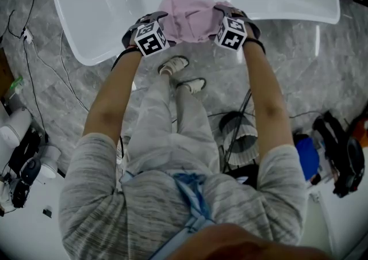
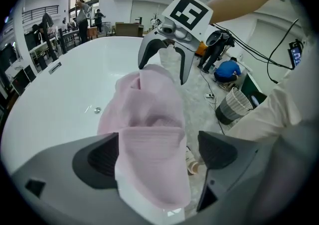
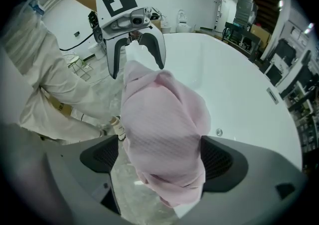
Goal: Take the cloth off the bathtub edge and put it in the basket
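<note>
View from above: a person stands at a white bathtub (image 1: 98,6) with both arms stretched forward and down. A pink cloth (image 1: 190,17) lies bunched over the near rim, part of it hanging on the floor side. The left gripper (image 1: 145,25) is at the cloth's left end and the right gripper (image 1: 236,16) at its right end, facing each other along the rim. The cloth's longer dimension runs along the rim from one gripper to the other, so neither hand is clearly nearer. In the left gripper view the jaws stand wide apart with the cloth between them, close against one ribbed pad, a clear gap before the other, and nothing clamped. In the right gripper view the jaws are equally wide. The cloth fills most of the gap and reaches or overlaps the pad on the tub side, but it does not look squeezed. Each pair of jaws straddles the fold, so closing them where they are would probably catch it. A ribbed basket (image 1: 240,136) stands on the grey marbled floor behind and to the person's right, so the right arm is probably the closer carrier. No brand or readable text is visible; the cubes on the grippers show only black-and-white square markers.
</note>
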Action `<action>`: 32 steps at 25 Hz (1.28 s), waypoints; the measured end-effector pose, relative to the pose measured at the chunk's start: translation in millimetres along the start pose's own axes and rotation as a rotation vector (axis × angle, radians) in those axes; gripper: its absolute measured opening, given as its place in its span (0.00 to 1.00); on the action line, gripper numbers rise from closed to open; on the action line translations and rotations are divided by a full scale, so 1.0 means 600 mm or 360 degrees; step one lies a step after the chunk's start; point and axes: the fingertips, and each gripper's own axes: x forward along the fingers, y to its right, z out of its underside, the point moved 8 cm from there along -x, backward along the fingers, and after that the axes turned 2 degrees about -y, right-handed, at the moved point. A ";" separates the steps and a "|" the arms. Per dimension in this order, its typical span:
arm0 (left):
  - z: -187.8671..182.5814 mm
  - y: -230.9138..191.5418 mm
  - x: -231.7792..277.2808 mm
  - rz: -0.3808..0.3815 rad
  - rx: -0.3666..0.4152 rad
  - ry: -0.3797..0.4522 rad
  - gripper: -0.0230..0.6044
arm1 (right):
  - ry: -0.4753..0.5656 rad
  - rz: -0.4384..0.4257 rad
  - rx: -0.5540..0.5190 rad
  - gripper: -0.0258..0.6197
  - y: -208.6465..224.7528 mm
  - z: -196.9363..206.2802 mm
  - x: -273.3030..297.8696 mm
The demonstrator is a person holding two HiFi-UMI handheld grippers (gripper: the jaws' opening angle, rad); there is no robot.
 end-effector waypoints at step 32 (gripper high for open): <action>-0.013 0.000 0.126 0.0105 -0.0170 -0.0083 0.81 | -0.0081 -0.0102 -0.0090 0.72 -0.018 -0.058 0.102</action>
